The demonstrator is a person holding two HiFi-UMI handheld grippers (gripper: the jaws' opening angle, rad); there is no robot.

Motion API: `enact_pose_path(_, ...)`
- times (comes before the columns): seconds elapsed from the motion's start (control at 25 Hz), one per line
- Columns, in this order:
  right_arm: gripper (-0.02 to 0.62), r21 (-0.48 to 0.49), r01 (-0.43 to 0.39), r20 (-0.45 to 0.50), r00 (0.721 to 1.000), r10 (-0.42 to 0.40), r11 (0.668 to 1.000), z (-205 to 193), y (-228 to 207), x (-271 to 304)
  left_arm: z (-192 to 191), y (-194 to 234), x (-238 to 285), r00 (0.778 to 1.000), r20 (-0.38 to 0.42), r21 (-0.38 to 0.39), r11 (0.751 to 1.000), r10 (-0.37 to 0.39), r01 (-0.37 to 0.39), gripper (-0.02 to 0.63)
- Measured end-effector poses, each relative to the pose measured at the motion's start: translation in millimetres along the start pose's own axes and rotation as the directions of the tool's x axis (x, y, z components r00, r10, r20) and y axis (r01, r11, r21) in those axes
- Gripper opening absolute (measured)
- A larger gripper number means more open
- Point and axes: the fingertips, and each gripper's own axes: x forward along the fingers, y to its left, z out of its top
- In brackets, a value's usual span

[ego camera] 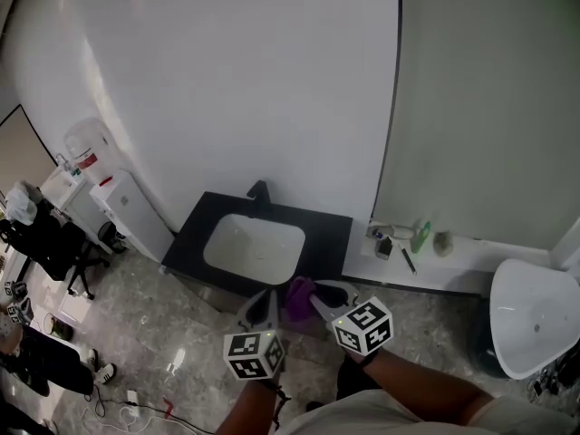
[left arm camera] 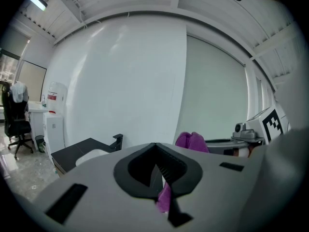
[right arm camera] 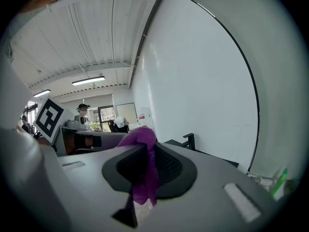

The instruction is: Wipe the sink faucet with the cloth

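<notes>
Left gripper (left arm camera: pixel 157 170) jaws pressed together on a strip of purple cloth (left arm camera: pixel 164 198), more of it bunched just beyond, black faucet (left arm camera: pixel 117 140) on dark surface (left arm camera: pixel 72 151) far left

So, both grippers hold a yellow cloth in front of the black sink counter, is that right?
No: the cloth is purple, not yellow, as the head view shows. The left gripper and right gripper do hold it before the black sink counter.
</notes>
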Motion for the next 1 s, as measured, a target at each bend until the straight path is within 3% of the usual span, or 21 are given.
enact_pose_path(0.24,0.048,0.005,-0.054,-0.016,0.998,0.054,0.999,8.9,-76.7,72.3,7.2,34.5,96.6,0.999,-0.015,-0.009,0.999,0.043,-0.044,0.005)
enact_pose_path(0.6,0.048,0.015,-0.184,-0.120,0.975,0.185,0.983,27.9,-203.8,193.6,25.1,89.1,264.2,0.988,-0.057,-0.099,0.984,0.142,-0.147,0.004)
enact_pose_path(1.0,0.048,0.033,-0.246,-0.210,0.946,0.247,0.969,13.6,-264.9,301.1,12.4,144.7,347.2,0.976,-0.113,-0.151,0.968,0.186,-0.201,0.004)
